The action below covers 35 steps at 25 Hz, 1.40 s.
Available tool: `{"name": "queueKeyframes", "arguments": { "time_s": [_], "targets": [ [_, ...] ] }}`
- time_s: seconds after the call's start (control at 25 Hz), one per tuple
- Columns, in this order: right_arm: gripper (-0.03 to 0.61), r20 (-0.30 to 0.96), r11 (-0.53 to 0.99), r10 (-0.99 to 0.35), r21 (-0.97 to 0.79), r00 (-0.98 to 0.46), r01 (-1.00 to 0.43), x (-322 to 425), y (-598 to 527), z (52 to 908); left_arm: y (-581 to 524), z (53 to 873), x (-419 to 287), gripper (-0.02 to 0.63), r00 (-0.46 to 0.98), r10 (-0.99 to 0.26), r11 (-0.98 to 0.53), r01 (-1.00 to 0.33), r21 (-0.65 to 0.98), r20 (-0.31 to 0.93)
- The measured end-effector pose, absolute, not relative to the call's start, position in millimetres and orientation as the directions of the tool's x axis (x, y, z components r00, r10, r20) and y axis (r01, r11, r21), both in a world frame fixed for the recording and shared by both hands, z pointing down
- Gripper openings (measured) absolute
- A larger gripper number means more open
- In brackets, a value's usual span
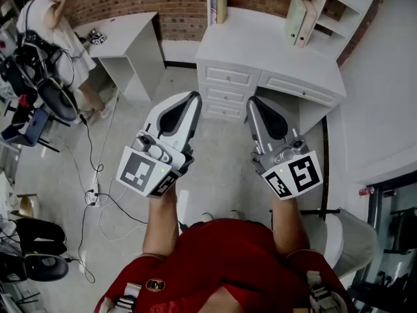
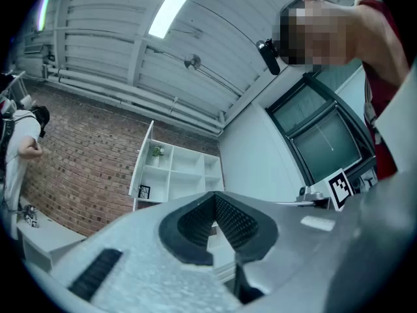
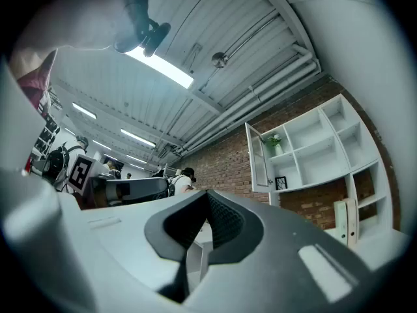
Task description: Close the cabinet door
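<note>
While the person in the red shirt (image 1: pixel 215 259) stands on the grey floor (image 1: pixel 218 171) short of the white desk (image 1: pixel 273 54), both grippers are held out in front. They are side by side, apart from each other, noses tipped a little upward.

Left gripper (image 1: pixel 193 96): jaws clenched together. The dark ribbed pads (image 2: pixel 240 223) meet at the tip, leaving only the moulded hollow between them. Nothing in it, nothing touched.

Right gripper (image 1: pixel 251 100): same state. Jaws pressed together, pads (image 3: pixel 226 219) closed to a thin seam, empty, in free air.

Marker cubes (image 1: pixel 144 173) sit at the near end of each gripper, by the hands.

Cabinet door (image 3: pixel 257 156): stands open, swung out from the left edge of the white shelf unit (image 3: pixel 319 149) against the far brick wall (image 3: pixel 221 168). The right gripper view shows it as a narrow panel just left of the top left compartment. The left gripper view shows it as a thin white edge. In that compartment sits a small green plant (image 3: pixel 273 140); one compartment below, a small framed picture (image 3: pixel 281 182). The door is well apart from both grippers, far and above them.

Two binders (image 1: pixel 301 19) lean on the desk top at far right. A second person in white (image 1: pixel 49 18) stands at far left beside another white table (image 1: pixel 127 34). Cables (image 1: pixel 91 175) trail over the floor on the left.
</note>
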State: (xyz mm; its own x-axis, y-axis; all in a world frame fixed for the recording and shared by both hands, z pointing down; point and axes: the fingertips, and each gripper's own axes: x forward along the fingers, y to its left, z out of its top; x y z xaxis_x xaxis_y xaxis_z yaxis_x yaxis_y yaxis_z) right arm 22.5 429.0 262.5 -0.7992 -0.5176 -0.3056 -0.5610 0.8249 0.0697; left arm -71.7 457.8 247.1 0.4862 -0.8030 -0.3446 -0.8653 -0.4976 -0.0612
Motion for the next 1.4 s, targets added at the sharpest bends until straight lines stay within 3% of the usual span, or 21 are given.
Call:
{"name": "queueKeyframes", "arguments": {
  "time_s": [0.68, 1.4],
  "targets": [
    [0.012, -0.304, 0.85, -0.499, 0.012, -0.812, -0.527, -31.2, 406.2, 271.4, 436.2, 263.7, -133.4, 0.002, 0.491, -0.795, -0.525, -0.851, 0.0, -0.356],
    [0.012, -0.375, 0.891, -0.413, 0.024, -0.83, -0.454, -46.3, 125.5, 263.3, 154.5, 234.4, -153.6, 0.002, 0.46, -0.834, -0.461, -0.884, -0.075, -0.305]
  ]
}}
